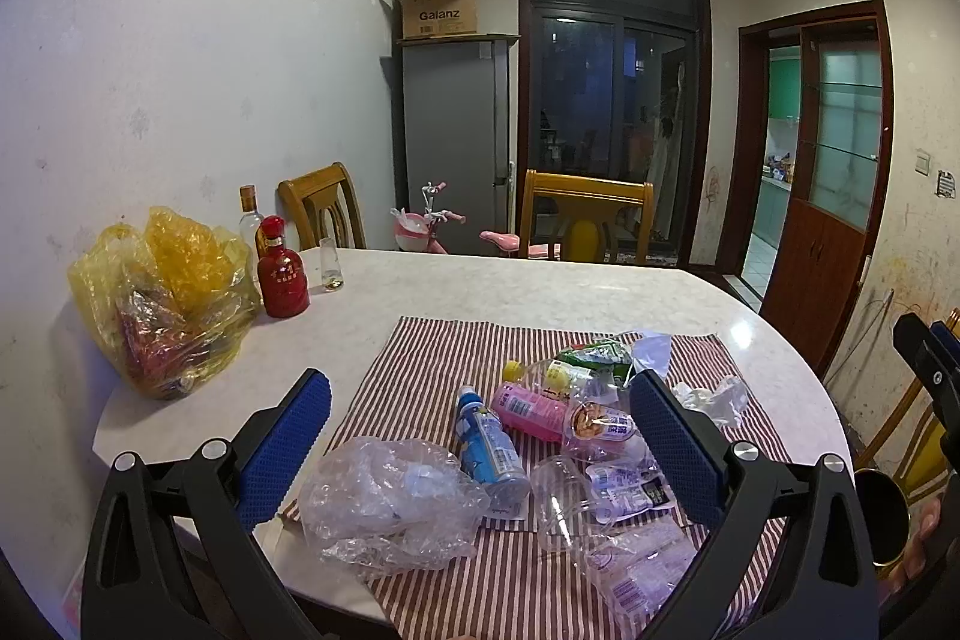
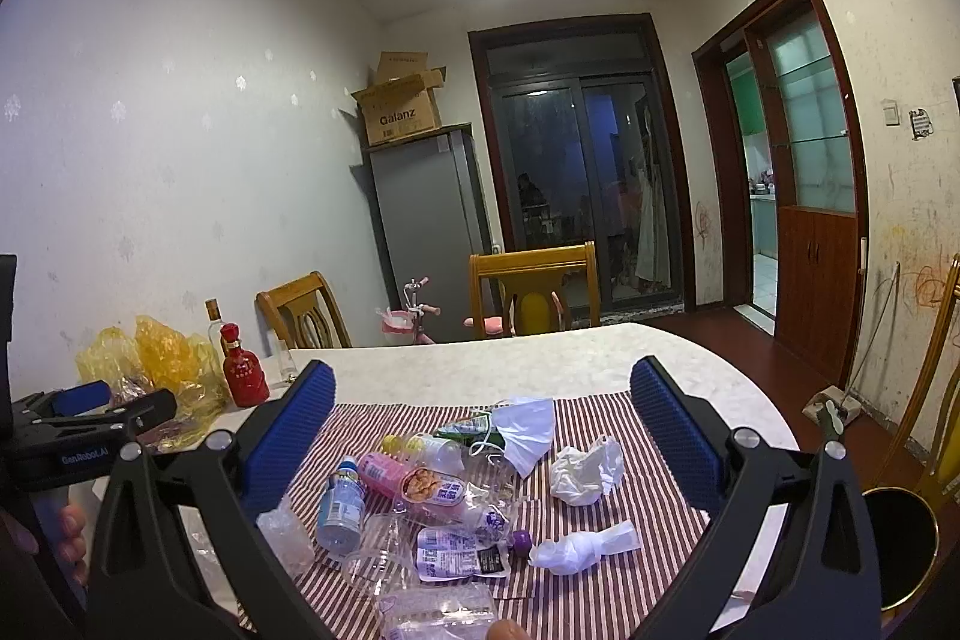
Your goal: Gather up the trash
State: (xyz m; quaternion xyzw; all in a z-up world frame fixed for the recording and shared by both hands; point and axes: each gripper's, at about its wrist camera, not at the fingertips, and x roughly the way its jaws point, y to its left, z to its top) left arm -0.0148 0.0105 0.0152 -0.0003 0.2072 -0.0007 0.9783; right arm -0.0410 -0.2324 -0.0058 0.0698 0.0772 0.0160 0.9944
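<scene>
Tools left [image 1: 480, 430] and right [image 2: 480, 436] gape wide, empty, above trash [image 2: 432, 496].

- Left claw [image 1: 480, 430] hangs wide open above trash on a striped cloth [image 1: 420, 358].
- Crumpled clear bag [image 1: 384, 508] lies beside blue bottle [image 1: 489, 448].
- Yellow bag [image 1: 162, 298] sits on worktop [image 1: 480, 286].

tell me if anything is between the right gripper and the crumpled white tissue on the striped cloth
Nothing visible. The right gripper is open above the striped cloth, and the crumpled tissue lies in the open gap between its fingers. The face mask sits just left of it, apart.
</scene>
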